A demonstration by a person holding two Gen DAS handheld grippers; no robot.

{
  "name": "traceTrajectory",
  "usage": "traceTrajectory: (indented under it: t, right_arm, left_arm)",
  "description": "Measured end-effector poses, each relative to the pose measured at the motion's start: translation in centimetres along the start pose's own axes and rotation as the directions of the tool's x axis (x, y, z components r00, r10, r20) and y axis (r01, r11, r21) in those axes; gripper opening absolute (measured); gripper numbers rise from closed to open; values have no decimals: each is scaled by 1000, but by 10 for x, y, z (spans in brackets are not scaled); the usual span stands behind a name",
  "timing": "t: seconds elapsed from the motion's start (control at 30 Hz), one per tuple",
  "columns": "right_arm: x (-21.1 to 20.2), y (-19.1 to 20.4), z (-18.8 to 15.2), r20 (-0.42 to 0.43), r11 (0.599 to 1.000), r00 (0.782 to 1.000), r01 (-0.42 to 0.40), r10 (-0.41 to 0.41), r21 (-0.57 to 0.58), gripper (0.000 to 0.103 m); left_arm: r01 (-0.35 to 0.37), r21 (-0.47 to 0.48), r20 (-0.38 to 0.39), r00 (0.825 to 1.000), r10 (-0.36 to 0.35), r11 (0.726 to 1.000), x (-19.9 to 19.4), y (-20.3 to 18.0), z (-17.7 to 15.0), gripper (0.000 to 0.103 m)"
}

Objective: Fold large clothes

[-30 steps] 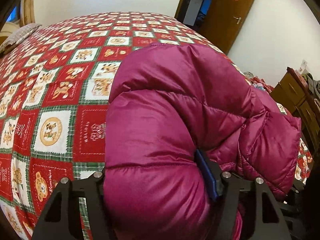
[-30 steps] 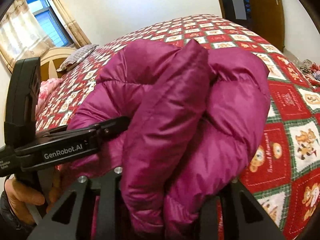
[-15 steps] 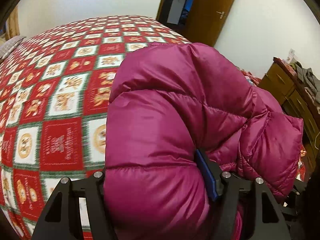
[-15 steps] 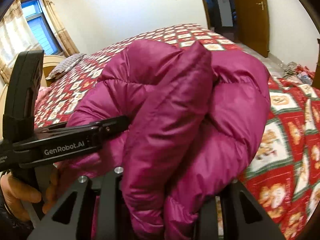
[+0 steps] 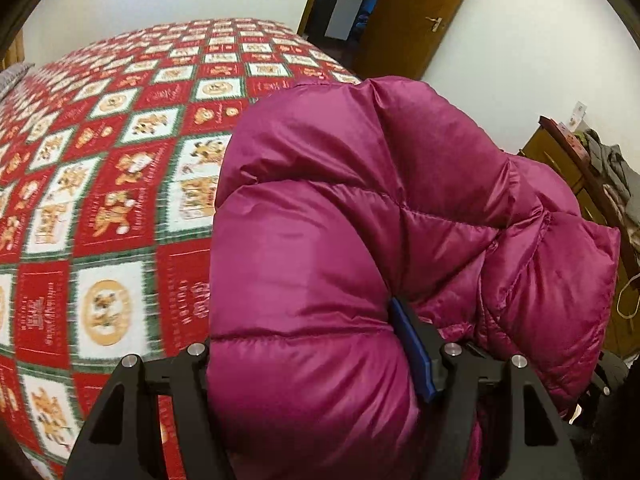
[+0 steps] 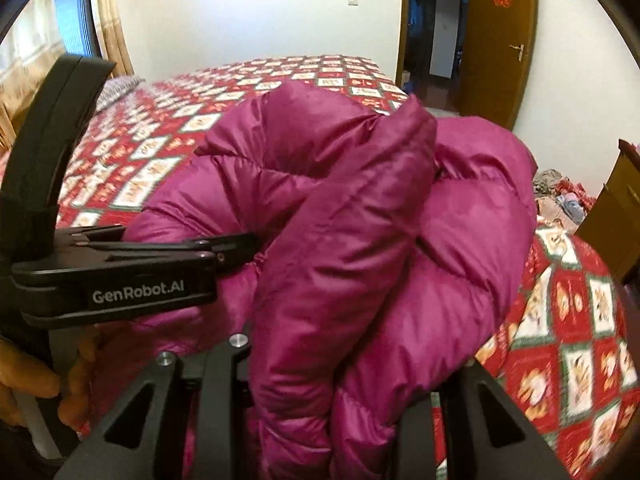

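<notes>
both claws have the puffy magenta jacket (image 5: 360, 240) bunched up and held off the bed (image 5: 100, 200), just above the near corner of its red patchwork cover. the left claw (image 5: 320, 360) stands fairly wide, but only because a fat quilted roll fills it; the blue pad on one side presses into the cloth, so it is gripping. the right claw (image 6: 344, 392) is closed much narrower on a thinner fold that stands up like a ridge between its fingers. seen from the right, the other claw's black body comes in from the side of the jacket away from the door (image 6: 500, 40), with a hand (image 6: 36, 384) on its handle.

the jacket looks light and very soft, full of air, with a slick shiny shell. i'd judge it will spring back when let go and may slide through a loose pinch, so folds won't stay put without pressing. the stitched seams and the hem edge look like the firmest places to grip; which part each claw has now i can't quite tell, the bundle hides it. laid flat on the bed, it should fold more easily.
</notes>
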State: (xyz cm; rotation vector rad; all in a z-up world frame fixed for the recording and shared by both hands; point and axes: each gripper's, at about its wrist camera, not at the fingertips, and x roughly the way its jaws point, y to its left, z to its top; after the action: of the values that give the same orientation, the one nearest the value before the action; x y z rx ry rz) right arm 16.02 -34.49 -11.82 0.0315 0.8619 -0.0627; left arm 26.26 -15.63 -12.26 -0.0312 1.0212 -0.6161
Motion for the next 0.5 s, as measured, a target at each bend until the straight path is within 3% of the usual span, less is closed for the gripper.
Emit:
traceTrajectory:
  t: [0.2,0.4,0.5]
  right_arm:
    - [30,-22,7,-64,999,998,6,-10,-51,32]
    - [53,-43,15,-73,997,996,-63,59,-50,36]
    - [68,-55,13,-78,996,994,-80,77,-30,39]
  left_arm:
    - [-20,-63,-49,999,17,998,33,-1,6,68]
    - [-85,-78,-18,996,83,993,48,-2,13,68]
    - [-111,-90,-27,994,109,990,60,-2,15,74]
